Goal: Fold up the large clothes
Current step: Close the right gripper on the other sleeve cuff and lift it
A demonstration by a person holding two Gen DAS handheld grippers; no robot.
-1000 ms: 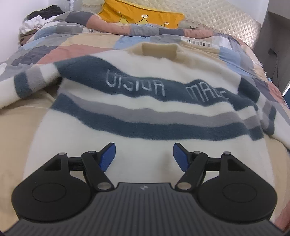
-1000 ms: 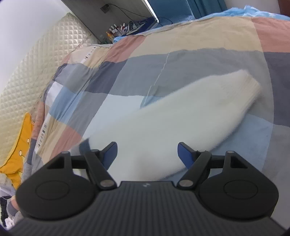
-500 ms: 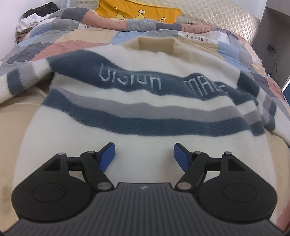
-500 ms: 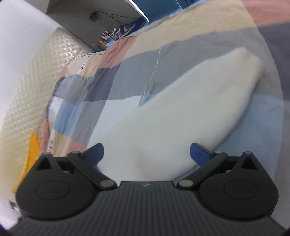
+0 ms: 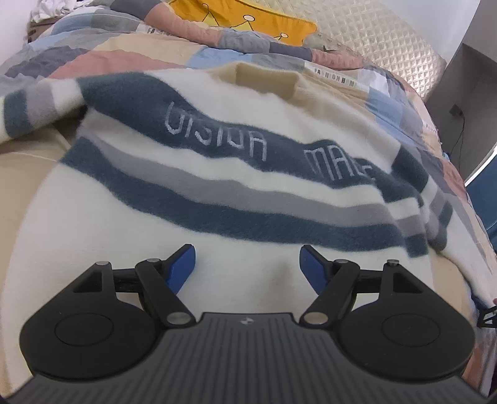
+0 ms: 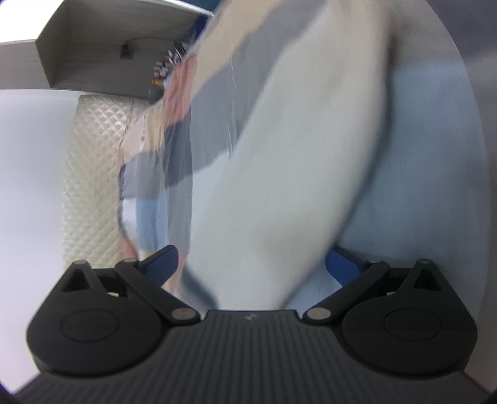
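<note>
A cream fleece sweater (image 5: 217, 174) with dark blue and grey stripes and pale lettering lies flat on the bed, collar away from me. My left gripper (image 5: 247, 264) is open and empty, low over the sweater's plain cream lower part. Its left sleeve (image 5: 34, 108) stretches off to the left. In the blurred right wrist view, the cream right sleeve (image 6: 298, 174) runs up between the fingers of my right gripper (image 6: 251, 264), which is open wide around it.
A patchwork quilt (image 5: 102, 59) covers the bed. A yellow crown pillow (image 5: 248, 21) and a quilted beige headboard (image 5: 382, 43) are at the far end. A grey bedside cabinet (image 5: 472, 90) stands on the right. The headboard (image 6: 93, 186) also shows in the right view.
My right gripper has opened wider, moved down onto the sleeve and rolled, so the view is tilted and blurred. My left gripper has shifted slightly with its jaws unchanged.
</note>
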